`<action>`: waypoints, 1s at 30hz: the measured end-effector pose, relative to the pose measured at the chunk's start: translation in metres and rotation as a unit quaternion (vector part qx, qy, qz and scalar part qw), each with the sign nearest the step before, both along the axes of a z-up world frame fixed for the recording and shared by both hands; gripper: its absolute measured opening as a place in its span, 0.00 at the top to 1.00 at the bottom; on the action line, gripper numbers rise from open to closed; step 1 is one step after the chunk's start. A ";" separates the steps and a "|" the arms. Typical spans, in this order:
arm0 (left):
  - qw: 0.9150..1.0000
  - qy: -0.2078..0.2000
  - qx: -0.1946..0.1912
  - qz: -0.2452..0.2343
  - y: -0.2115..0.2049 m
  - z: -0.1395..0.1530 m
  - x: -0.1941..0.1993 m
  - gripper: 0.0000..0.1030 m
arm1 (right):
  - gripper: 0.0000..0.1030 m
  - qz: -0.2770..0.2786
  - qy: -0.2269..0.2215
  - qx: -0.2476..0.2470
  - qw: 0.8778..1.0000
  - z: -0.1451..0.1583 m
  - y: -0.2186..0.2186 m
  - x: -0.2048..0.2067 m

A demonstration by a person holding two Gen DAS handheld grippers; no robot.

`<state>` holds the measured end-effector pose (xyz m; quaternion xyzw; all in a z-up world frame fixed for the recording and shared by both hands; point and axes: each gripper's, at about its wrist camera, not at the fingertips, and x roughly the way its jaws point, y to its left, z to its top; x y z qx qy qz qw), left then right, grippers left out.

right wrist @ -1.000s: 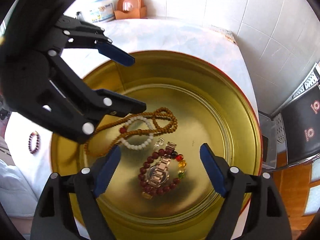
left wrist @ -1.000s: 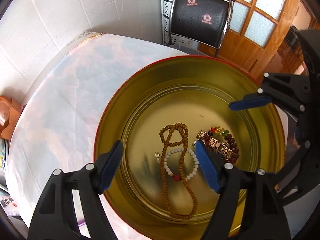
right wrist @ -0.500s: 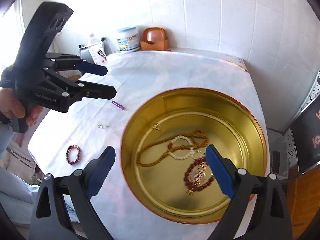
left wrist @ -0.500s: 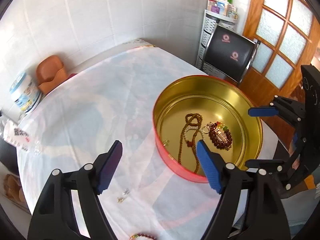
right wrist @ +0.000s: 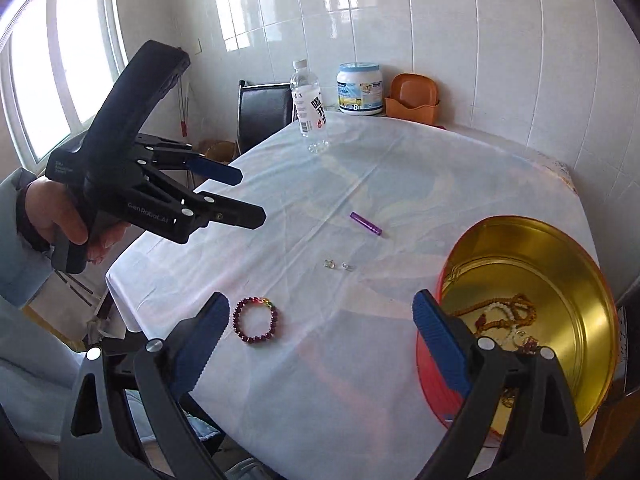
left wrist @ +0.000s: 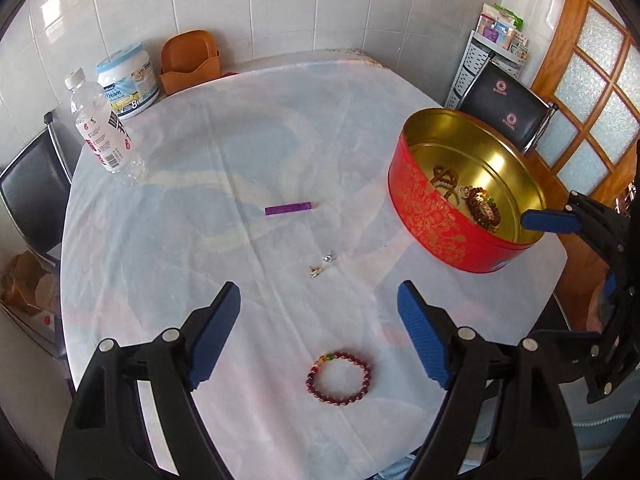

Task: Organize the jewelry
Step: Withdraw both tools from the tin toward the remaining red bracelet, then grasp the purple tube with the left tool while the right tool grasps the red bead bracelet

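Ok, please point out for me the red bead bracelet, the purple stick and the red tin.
red bead bracelet [left wrist: 338,378]: left wrist view, on the beads at its lower edge.
purple stick [left wrist: 288,209]: left wrist view, on its middle.
red tin [left wrist: 432,216]: left wrist view, on its patterned outer wall.

Readable text: "GenRobot.AI" in pale print along the side of the left gripper. White tub at the far left of the worktop reads "Cream" with a large "8"; the clear bottle beside it carries bold Chinese characters on its white label. Logos on the black chair back far right are too small to read.
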<state>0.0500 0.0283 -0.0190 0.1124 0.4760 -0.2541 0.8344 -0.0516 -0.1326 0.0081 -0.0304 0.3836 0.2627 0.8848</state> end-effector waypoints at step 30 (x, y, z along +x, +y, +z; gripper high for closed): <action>0.888 -0.078 0.047 -0.451 -0.043 -0.136 0.144 0.23 | 0.26 -0.365 0.170 -0.086 0.911 -0.136 0.115 0.034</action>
